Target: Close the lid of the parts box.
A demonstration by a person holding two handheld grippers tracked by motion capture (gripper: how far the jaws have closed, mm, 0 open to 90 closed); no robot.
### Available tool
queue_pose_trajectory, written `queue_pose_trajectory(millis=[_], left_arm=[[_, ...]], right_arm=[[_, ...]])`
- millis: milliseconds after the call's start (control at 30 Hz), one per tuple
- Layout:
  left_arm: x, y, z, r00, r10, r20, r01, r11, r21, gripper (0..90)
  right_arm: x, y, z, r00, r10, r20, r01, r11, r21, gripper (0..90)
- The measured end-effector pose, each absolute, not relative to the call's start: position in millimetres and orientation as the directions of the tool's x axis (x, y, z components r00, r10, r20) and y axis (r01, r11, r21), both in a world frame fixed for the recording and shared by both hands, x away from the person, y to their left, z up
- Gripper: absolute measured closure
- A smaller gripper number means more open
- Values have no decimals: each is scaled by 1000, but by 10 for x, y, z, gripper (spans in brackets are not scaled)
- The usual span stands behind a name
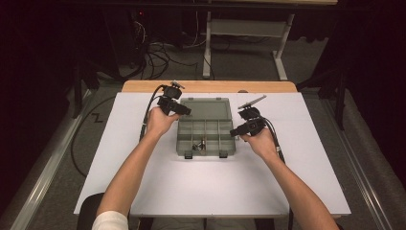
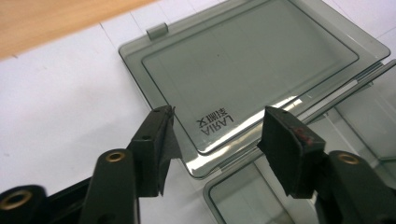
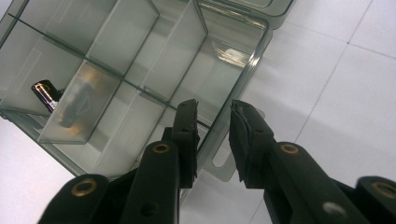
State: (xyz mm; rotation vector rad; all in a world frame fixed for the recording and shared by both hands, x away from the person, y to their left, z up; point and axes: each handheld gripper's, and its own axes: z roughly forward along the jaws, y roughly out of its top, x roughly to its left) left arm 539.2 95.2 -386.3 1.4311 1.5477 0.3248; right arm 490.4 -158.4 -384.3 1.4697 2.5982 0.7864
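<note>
Right gripper view: right tongs (image 3: pixel 212 135) straddle organizer box (image 3: pixel 254 56) wall, part-open.

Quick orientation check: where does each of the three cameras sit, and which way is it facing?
High view: above the person's side, looking forward and down at the white table; forearms, left gripper, right gripper.
Left gripper view: on that gripper, facing the flat-open lid; open jaws.
Right gripper view: facing the compartments and a battery; jaws straddle the box wall.
All share the organizer box.
</note>
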Motion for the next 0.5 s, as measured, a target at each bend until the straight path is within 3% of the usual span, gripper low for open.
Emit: queue_pose_trajectory(millis=[500], left_arm=[[5624, 1033, -3970, 77, 868, -491, 661, 324, 677, 425]], right_arm=[[4896, -1533, -3823, -532, 829, 172, 798, 424, 428, 739]])
